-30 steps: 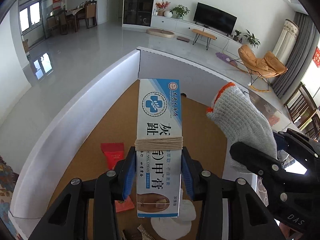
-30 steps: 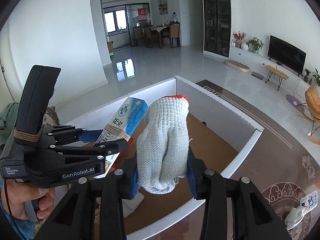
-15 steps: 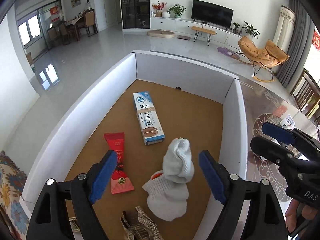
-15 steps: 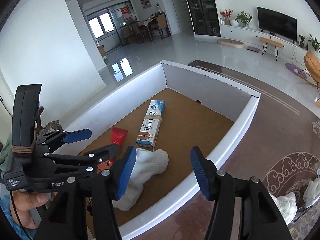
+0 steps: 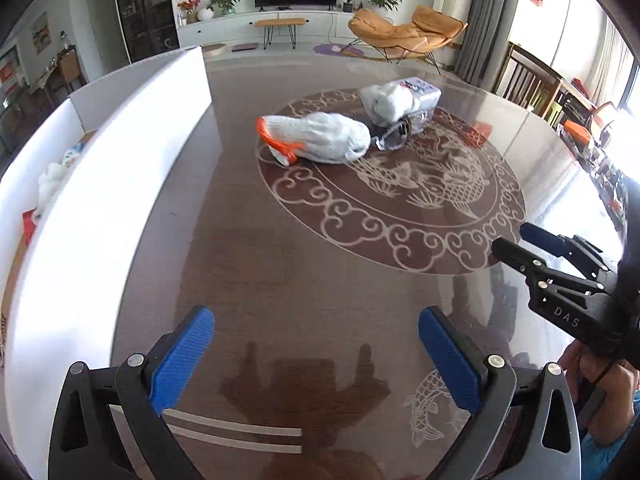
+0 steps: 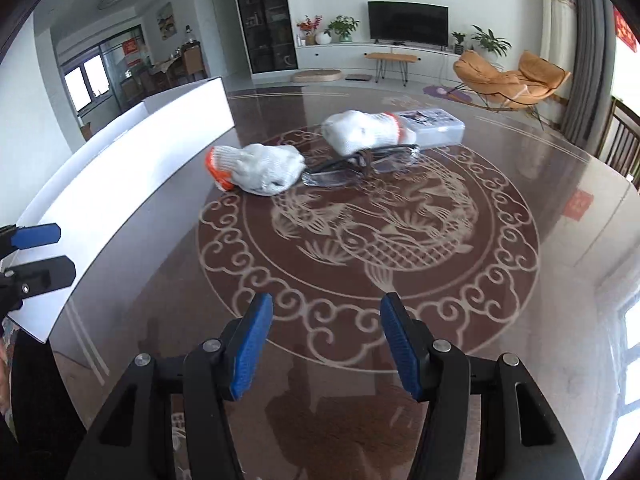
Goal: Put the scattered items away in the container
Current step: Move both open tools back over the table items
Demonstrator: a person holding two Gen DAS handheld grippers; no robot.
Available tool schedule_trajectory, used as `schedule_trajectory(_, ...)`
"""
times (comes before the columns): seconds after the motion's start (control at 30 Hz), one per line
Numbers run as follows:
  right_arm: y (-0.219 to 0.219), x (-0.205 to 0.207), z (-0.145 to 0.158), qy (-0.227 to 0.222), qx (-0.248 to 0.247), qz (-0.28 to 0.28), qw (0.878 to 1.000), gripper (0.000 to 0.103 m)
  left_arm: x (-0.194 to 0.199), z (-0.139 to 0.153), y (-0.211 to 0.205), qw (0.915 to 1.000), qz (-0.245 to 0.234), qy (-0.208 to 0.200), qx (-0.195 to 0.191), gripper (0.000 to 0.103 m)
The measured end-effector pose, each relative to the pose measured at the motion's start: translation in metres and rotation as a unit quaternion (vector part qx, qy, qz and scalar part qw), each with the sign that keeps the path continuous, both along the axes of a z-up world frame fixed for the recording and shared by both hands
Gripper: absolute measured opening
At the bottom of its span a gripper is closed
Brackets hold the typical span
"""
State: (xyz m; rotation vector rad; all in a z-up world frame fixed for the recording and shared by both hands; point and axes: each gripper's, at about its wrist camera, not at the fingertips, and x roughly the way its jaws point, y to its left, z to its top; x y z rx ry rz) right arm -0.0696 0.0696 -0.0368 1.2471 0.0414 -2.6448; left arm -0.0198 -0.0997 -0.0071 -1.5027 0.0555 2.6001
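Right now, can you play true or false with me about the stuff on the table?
1. Both grippers, left gripper and right gripper, are open and hold nothing. True.
2. The nearer glove sits inside the white box. False: it lies on the table.
3. The glasses lie between the two gloves. True.
4. The farther glove is all blue. False: it is white with an orange cuff.

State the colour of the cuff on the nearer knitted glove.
Orange, on a white glove; clearest in the right wrist view.
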Motion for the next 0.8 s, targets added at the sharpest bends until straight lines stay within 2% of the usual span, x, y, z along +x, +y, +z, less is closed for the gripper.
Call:
schedule_trajectory(0.1,0.037,0.015,-0.003,0.004,0.011,-0.029,1.000,0.058,0.000,-0.024,0.034,0.9998,-0.006,-0.001,-0.016,0.103)
schedule_trajectory(0.23,0.049,0.018,-0.006,0.011,0.024,-0.041,0.999,0.058,-0.005,-0.041,0.058,0.9989,-0.017,-0.002,-0.044,0.103)
schedule_trajectory(0.43,0.051,0.013,-0.020,-0.008,0.023,-0.041,0.999,0.058,-0.008,-0.042,0.058,0.9996,-0.015,0.001,-0.022,0.103)
schedule_trajectory(0.6,0.045,0.010,-0.024,-0.010,0.032,-0.042,0.999,0.058,-0.006,-0.044,0.056,0.9995,-0.016,0.018,-0.019,0.103)
schedule_trajectory(0.8,0.042,0.010,-0.026,-0.012,0.037,-0.035,0.999,0.065,-0.005,-0.044,0.055,0.9992,-0.017,0.032,-0.016,0.103)
